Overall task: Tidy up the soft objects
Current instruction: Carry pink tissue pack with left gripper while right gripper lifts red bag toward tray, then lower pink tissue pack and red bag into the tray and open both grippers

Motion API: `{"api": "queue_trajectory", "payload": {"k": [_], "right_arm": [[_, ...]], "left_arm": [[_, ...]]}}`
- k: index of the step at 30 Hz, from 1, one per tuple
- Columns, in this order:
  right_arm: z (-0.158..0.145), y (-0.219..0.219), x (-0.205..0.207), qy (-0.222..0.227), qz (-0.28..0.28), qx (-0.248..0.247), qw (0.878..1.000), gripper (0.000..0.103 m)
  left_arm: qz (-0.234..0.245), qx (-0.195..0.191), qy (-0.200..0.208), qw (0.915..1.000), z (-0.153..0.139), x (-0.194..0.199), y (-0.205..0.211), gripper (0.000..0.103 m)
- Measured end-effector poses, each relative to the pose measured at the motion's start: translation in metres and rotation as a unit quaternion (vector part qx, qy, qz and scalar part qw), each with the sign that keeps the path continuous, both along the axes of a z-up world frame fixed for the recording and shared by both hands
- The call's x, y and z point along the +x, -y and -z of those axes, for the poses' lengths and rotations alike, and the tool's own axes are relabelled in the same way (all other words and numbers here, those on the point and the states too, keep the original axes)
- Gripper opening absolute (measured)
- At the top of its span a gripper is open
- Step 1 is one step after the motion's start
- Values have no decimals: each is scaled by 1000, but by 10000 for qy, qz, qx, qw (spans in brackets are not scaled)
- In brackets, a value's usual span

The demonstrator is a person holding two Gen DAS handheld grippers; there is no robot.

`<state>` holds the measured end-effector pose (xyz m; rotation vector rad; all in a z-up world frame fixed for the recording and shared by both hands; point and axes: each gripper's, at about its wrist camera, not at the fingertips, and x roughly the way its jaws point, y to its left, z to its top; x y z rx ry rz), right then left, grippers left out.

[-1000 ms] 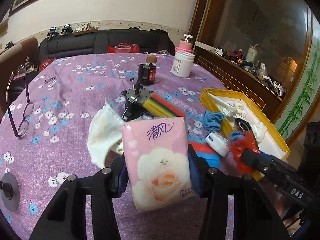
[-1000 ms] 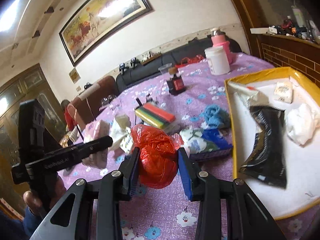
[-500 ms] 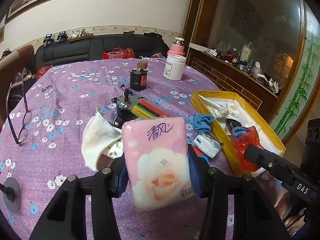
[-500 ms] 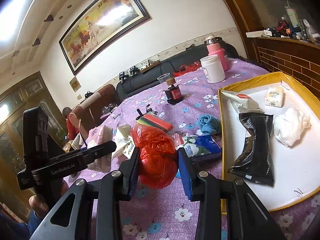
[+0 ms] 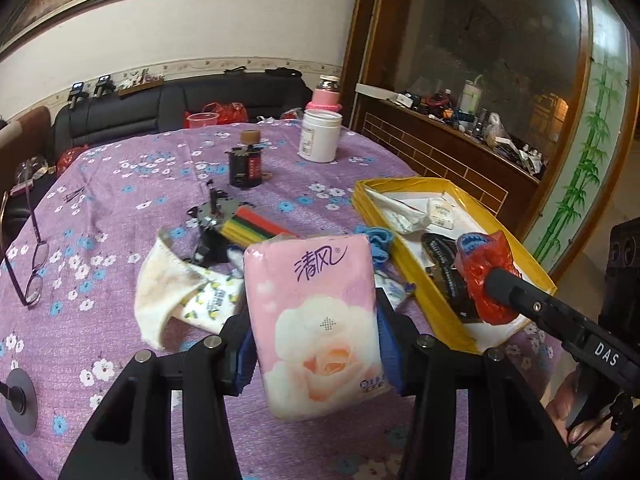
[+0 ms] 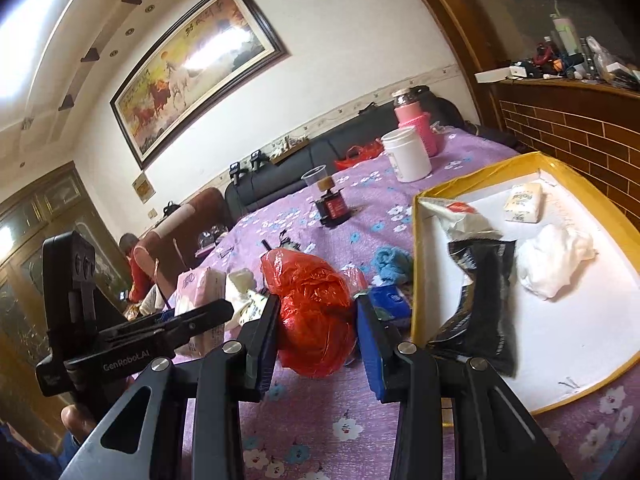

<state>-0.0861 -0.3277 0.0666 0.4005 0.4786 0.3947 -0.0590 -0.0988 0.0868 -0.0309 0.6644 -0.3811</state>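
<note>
My left gripper (image 5: pixel 316 344) is shut on a pink tissue pack (image 5: pixel 316 320) with a rose print and holds it above the purple flowered tablecloth. My right gripper (image 6: pixel 316 332) is shut on a crumpled red plastic bag (image 6: pixel 316 308), held above the table left of the yellow tray (image 6: pixel 416 264). In the left wrist view the red bag (image 5: pixel 486 280) hangs over the tray's near rim (image 5: pixel 436 312). The tray holds a black pouch (image 6: pixel 480 300), a white wad (image 6: pixel 552 260), a small tissue pack (image 6: pixel 524 202) and a white wrapper (image 6: pixel 460 216).
On the cloth lie a cream towel (image 5: pixel 168 280), a blue knit cloth (image 6: pixel 390 264), a blue packet (image 6: pixel 390 300), coloured sheets (image 5: pixel 260 228), a black device (image 5: pixel 246 168), a white jar (image 5: pixel 320 136), a pink bottle (image 6: pixel 412 120) and glasses (image 5: pixel 34 268). A sofa stands behind.
Both grippers have risen and drawn back from the table with their loads. The red bag has moved right, over the tray's near rim.
</note>
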Motion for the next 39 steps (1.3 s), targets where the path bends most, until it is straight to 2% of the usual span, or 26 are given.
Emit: {"api": "queue_trajectory", "payload": {"k": [16,28,34,39], "right_arm": [[-8,64,-16,86,746,344,9966,40],[-7,125,-27,-13,1575,565,9859,40],[-4,142,-27,-116,1834,607,9811,40],[8,144,-13,-418,1921,520,9791,40]], "left_arm": [[897,107,-61,9959,1,-1,86,50],[1547,107,-147,9878,7,10,162,50],[1698,22,-371,9848,19,26,189,50],[1790,-94,-739,9810,38,42,197,50]]}}
